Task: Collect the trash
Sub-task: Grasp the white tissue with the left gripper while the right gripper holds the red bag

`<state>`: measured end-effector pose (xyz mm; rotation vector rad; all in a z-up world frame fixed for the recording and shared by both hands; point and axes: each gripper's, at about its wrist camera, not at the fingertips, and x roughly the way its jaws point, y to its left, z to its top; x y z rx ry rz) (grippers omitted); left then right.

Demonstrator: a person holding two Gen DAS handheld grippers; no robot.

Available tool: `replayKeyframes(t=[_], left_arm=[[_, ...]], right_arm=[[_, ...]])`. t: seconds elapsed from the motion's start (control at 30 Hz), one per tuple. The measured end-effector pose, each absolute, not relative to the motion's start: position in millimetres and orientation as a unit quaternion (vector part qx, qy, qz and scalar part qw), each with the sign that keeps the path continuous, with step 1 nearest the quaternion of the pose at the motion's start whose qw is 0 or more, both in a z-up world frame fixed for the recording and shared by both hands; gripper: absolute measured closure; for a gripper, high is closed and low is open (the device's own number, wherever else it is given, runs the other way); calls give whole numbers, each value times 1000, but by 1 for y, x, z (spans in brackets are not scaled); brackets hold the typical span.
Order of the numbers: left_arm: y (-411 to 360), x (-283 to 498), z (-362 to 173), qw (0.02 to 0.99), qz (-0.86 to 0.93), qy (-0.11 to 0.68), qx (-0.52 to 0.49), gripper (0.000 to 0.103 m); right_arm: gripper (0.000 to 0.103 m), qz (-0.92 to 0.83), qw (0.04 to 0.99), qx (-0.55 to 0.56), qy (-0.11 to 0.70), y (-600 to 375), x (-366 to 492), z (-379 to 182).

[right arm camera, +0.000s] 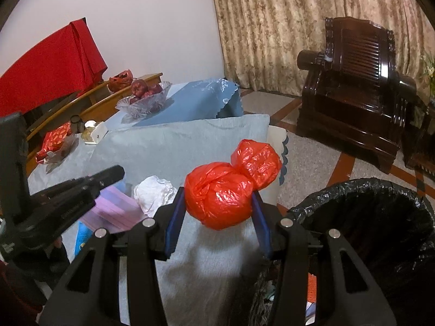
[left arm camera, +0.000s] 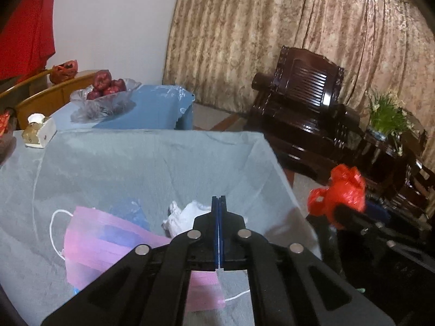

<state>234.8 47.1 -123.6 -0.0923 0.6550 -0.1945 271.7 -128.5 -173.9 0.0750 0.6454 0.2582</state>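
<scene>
**Between your right claw's pads: one red bag caught, table trash still waiting**

Beside the bin, your right claw (right arm camera: 218, 212) stands about half open and is clamped on a knotted red bag (right arm camera: 220, 198), both blue pads pressing its sides; a second red lobe bulges just beyond the fingertips. That bag hangs over the table edge, not yet above the bin (right arm camera: 380, 217), which sits down and to the right of the claw. I'd judge this piece picked up but not yet dropped.

Your left claw (left arm camera: 218, 203) is closed, pads flat together. A thin white line shows at the seam near their base, perhaps the mask's ear loop, but I can't tell whether anything is really held. Just past its tips lies a crumpled tissue (left arm camera: 187, 214); under and to the left of it lies a pink mask (left arm camera: 108, 233), partly covering something blue. Both are left to collect.

Containers: the bin has a black liner, and a few scraps, hard to make out, show inside near your right claw's base. Far ahead and left, a glass bowl (right arm camera: 144, 103) holds red fruit; leave it alone.
</scene>
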Motion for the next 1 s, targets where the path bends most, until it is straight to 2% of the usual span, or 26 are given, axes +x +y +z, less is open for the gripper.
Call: replayKeyframes(t=[0.07, 0.1, 0.13, 0.37, 0.47, 0.53, 0.57, 0.6, 0.7, 1.0], left_arm=[[46, 241, -135, 935, -91, 341, -45, 88], [46, 245, -141, 932, -88, 348, -46, 66], [46, 248, -147, 931, -82, 354, -44, 53], [39, 271, -182, 916, -64, 395, -21, 39], [37, 280, -191, 911, -55, 407, -14, 42], [37, 281, -191, 914, -55, 402, -13, 77], [40, 282, -189, 914, -57, 400, -19, 82], [42, 282, -188, 914, -60, 399, -28, 92], [49, 280, -178, 918, -66, 388, -42, 96], [58, 246, -116, 942, -84, 322, -52, 96]], right_arm=[[58, 126, 938, 38, 320, -130, 272, -177], [58, 125, 937, 39, 323, -131, 271, -180], [58, 125, 936, 40, 325, -131, 272, -181], [58, 122, 932, 47, 338, -133, 281, -192], [58, 122, 931, 47, 341, -133, 283, -195], [58, 122, 930, 46, 343, -131, 286, -195], [58, 122, 930, 47, 344, -131, 286, -196], [58, 122, 930, 49, 344, -131, 286, -196], [58, 124, 931, 49, 341, -128, 287, -194], [58, 132, 938, 46, 317, -128, 272, -172]])
